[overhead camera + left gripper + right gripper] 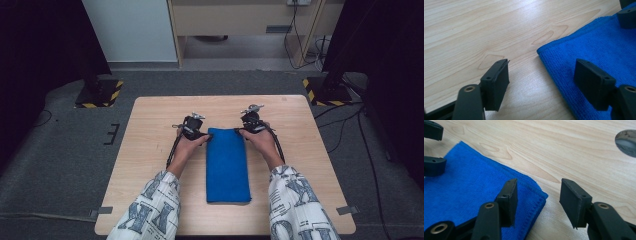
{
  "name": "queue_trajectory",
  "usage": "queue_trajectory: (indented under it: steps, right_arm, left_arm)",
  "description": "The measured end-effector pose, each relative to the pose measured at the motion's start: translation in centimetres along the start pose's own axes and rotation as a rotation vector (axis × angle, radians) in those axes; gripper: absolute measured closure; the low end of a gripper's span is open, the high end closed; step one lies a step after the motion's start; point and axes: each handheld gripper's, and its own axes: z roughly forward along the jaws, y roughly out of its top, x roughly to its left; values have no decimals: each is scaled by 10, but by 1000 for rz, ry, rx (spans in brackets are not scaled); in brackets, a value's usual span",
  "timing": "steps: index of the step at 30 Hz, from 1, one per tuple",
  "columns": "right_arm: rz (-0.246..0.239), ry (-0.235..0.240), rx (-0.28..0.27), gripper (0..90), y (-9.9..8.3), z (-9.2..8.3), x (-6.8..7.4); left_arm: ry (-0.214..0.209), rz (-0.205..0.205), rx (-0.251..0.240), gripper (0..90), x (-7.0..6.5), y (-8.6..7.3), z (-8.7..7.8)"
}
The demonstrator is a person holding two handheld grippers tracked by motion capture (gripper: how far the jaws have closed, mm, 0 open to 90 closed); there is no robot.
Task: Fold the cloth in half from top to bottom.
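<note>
A folded blue terry-cloth towel [228, 165] is lying as a long narrow rectangle near the middle of the light wooden table [150, 150], its long axis running away from the person. Its near short edge is sitting close to the table's near edge; its far short edge is reaching roughly the table's middle.

The left gripper [196, 131] is resting at the far left corner of the towel, carried by the left hand [187, 146]. In the left gripper view the jaws are standing moderately apart and straddling that corner: one black pad [496, 83] is hanging over bare wood just beside the cloth, the other pad [594, 83] is sitting over the blue pile. The pads are not pressing on the cloth; the corner lies between them, ungripped.

The right gripper [251, 126] is resting at the far right corner, carried by the right hand [262, 142]. In the right gripper view the jaws are likewise parted at a middling gap: one pad [509, 200] is over the towel's stitched hem, the other [574, 202] is over bare table. No pinch is showing here either.

Both forearms, in white sleeves printed with dark lettering [150, 210], are entering from the bottom of the high view, flanking the towel.
</note>
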Motion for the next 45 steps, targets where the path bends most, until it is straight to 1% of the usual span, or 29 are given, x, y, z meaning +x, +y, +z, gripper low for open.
queue_trajectory:
  steps: [2, 4, 9, 10, 11, 13, 14, 15, 16, 17, 18, 19, 20, 22, 23, 26, 30, 33, 34, 35, 38, 39, 42, 45]
  right_arm:
    - [5, 2, 10, 479, -1, 3, 1]
    - [3, 2, 22, 480, -2, 6, 2]
    - [-2, 5, 34, 487, -3, 10, 6]
    - [-11, 2, 36, 491, -4, 12, 8]
    - [-12, 1, 33, 493, -3, 13, 9]
    - [-13, 7, 27, 516, -3, 13, 10]
    - [-19, 7, 25, 542, -3, 13, 10]
    - [-28, 15, 24, 607, -4, 13, 11]
    - [-28, 15, 24, 607, -4, 13, 11]
    - [-32, 18, 23, 645, -5, 12, 12]
    - [-29, 30, 23, 721, -6, 11, 12]
    - [-35, 46, 12, 798, -8, 11, 12]
    - [-35, 46, 12, 798, -8, 11, 12]
    - [-44, 52, -5, 840, -10, 11, 13]
    - [-46, 51, -7, 846, -10, 10, 14]
    - [-55, 52, -15, 851, -10, 5, 15]
    - [-45, 54, -53, 852, -10, -6, 14]
    - [-41, 60, -73, 853, -11, -15, 14]
    - [-40, 62, -92, 853, -11, -21, 15]
    - [-40, 62, -92, 853, -11, -21, 15]
    - [-43, 61, -122, 853, -8, -30, 16]
    - [-37, 61, -141, 853, -6, -33, 17]
    - [-32, 65, -154, 853, -4, -35, 17]
    - [-40, 60, -163, 852, 2, -36, 17]
  left_arm:
    - [10, -4, -2, 294, 0, 0, 3]
    - [6, -19, -2, 320, 0, -1, 5]
    - [5, 5, 1, 382, -4, -1, 8]
    - [4, 7, 0, 409, -5, -1, 8]
    - [6, 14, 1, 417, -5, -1, 8]
    - [-4, 9, 2, 467, -6, 0, 7]
    - [-13, 6, 3, 513, -7, 0, 7]
    - [-14, 14, 5, 587, -9, 0, 7]
    - [-19, 18, 5, 587, -10, 0, 8]
    - [-23, 24, 6, 618, -12, 0, 8]
    - [-30, 24, 9, 657, -13, 1, 8]
    - [-35, 21, 10, 732, -14, 1, 8]
    - [-36, 22, 11, 732, -16, 1, 8]
    - [-38, 31, 13, 798, -19, 1, 8]
    - [-38, 31, 16, 812, -19, 2, 7]
    - [-36, 32, 8, 832, -21, 3, 4]
    - [-34, 29, -12, 840, -24, 7, -3]
    - [-28, 41, -25, 841, -27, 10, -9]
    - [-24, 43, -33, 842, -29, 11, -11]
    - [-25, 44, -40, 842, -30, 12, -14]
    - [-19, 49, -64, 846, -30, 16, -22]
    - [-18, 49, -69, 848, -30, 16, -23]
    - [-16, 31, -93, 850, -27, 19, -27]
    - [-18, 21, -117, 850, -25, 21, -29]
